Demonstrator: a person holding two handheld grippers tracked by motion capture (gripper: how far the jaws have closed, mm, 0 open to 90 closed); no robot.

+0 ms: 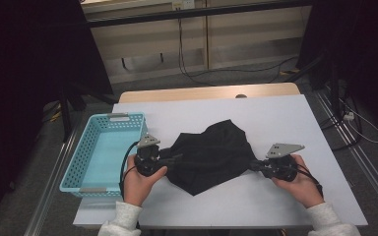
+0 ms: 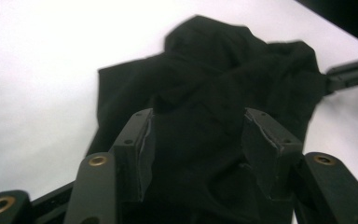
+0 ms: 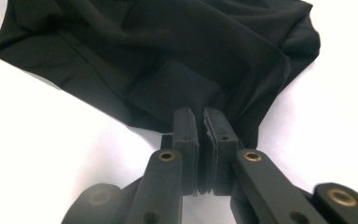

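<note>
Two grippers work a crumpled black cloth (image 1: 210, 156) on the white surface (image 1: 275, 118): from the high view, the left gripper (image 1: 174, 159) meets its left edge, the right gripper (image 1: 254, 164) its right corner, and a blue basket (image 1: 101, 150) sits behind the left one. Left gripper view: jaws spread wide, cloth (image 2: 205, 93) between and ahead, not pinched; push deeper before closing. Right gripper view: jaws clamped tight on the cloth (image 3: 168, 51) edge. Cables trail across the floor beyond.
</note>
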